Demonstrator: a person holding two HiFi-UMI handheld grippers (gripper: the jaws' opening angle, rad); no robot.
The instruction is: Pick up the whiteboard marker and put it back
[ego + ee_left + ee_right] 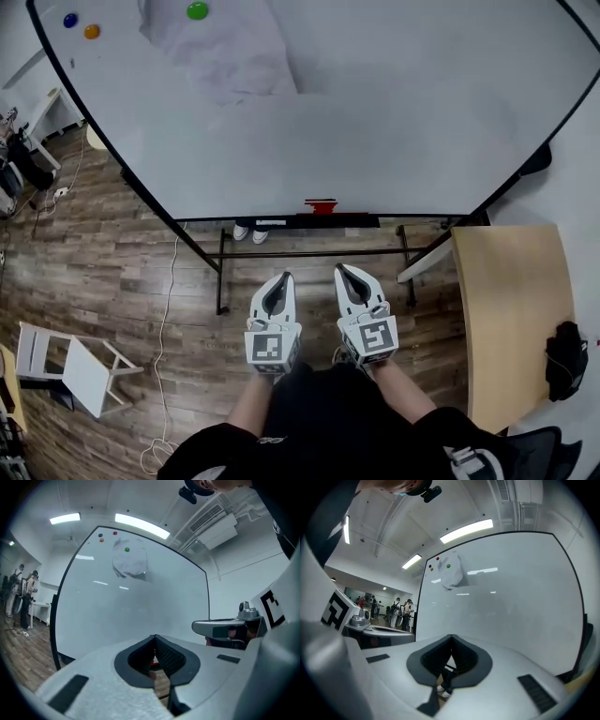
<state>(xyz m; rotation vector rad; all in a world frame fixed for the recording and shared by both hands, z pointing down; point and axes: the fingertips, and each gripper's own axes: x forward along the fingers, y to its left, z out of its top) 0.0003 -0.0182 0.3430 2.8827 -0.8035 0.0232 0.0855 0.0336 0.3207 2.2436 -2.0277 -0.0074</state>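
Wooden floor (122, 272) runs under a big rolling whiteboard (375, 122), which fills the upper part of the head view. A sheet of paper (225, 47) hangs on it under a green magnet (197, 10), which most likely pins it to the upright face. Along the board's lower edge sits a narrow tray (272, 222), the ledge that keeps pens within reach. On it lies what is probably the whiteboard marker (321, 205), a red thing too small here to be sure of. It rests flat on the ledge, well apart from both tools.

The left gripper (283, 278) and the right gripper (343, 270) are held side by side near the person's body. Both are level and aimed at the board, with the marker roughly ahead between them. Each gripper view shows its fingers pressed together at the tips and holding nothing. Only the board and floor show through the gap behind the tips.

A marker lying on the ledge fits two readings: it waits there to be lifted, or it has been lifted and set back. Nothing in the scene decides which. A wooden table (511, 319) stands off to the right of the ledge.
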